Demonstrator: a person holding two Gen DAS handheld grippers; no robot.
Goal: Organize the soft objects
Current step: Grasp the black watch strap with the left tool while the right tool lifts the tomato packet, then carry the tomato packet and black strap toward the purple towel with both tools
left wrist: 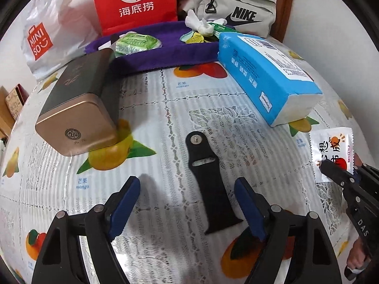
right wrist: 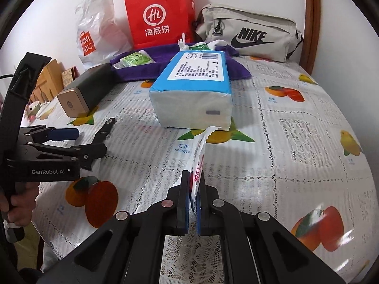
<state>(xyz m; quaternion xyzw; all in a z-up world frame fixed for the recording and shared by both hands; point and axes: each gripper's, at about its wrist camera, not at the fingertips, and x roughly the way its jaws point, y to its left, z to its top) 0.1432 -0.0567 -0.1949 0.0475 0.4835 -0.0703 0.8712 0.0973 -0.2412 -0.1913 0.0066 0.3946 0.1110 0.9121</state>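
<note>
My left gripper (left wrist: 187, 184) is open, its blue pads on either side of a black watch strap (left wrist: 208, 184) lying flat on the tablecloth. My right gripper (right wrist: 194, 177) is shut on a white sachet (right wrist: 200, 151) with red print, held edge-on above the table; it also shows in the left wrist view (left wrist: 331, 151). A blue tissue pack (right wrist: 191, 87) lies ahead of it. A purple tray (left wrist: 165, 52) at the back holds a green packet (left wrist: 136, 42), crumpled white tissue (left wrist: 199, 23) and a yellow net.
A gold and black tin (left wrist: 78, 104) lies on its side at the left. A red paper bag (right wrist: 161, 14), a white Miniso bag (right wrist: 94, 28) and a grey Nike pouch (right wrist: 248, 33) stand along the back wall. The left gripper (right wrist: 66, 133) shows in the right wrist view.
</note>
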